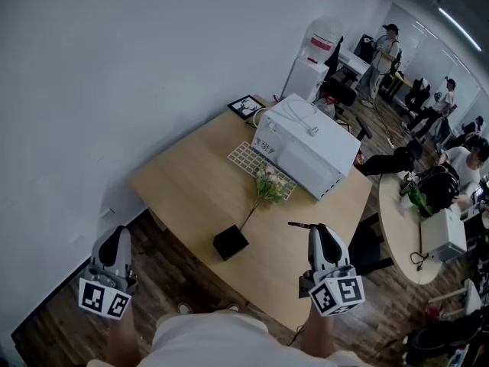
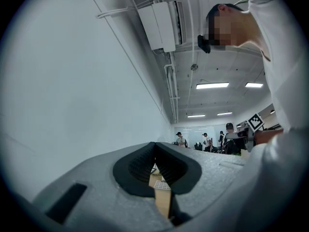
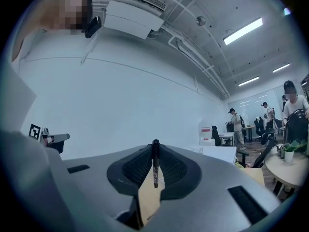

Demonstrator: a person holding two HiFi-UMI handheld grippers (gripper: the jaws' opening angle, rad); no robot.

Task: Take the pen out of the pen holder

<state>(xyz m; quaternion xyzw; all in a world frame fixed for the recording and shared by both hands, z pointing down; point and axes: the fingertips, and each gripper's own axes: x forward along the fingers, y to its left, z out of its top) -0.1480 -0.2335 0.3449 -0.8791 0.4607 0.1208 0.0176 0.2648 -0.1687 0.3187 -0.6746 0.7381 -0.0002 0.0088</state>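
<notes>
The black pen holder (image 1: pixel 230 241), a small cube, stands on the wooden table (image 1: pixel 183 182) near its front edge. My right gripper (image 1: pixel 318 228) hovers over the table to the right of the holder and is shut on a black pen (image 1: pixel 301 225), which sticks out to the left of the jaws. In the right gripper view the pen (image 3: pixel 155 164) stands upright, pinched between the pads of the right gripper (image 3: pixel 155 147). My left gripper (image 1: pixel 115 233) hangs off the table's left side, above the floor. The left gripper (image 2: pixel 155 145) has its tips together with nothing between them.
A flower sprig (image 1: pixel 267 184) leans from the holder toward a white keyboard (image 1: pixel 258 167). Behind it sits a large white box-like appliance (image 1: pixel 306 145) and a framed picture (image 1: pixel 246 107). A round table (image 1: pixel 416 228) and several people are at the right.
</notes>
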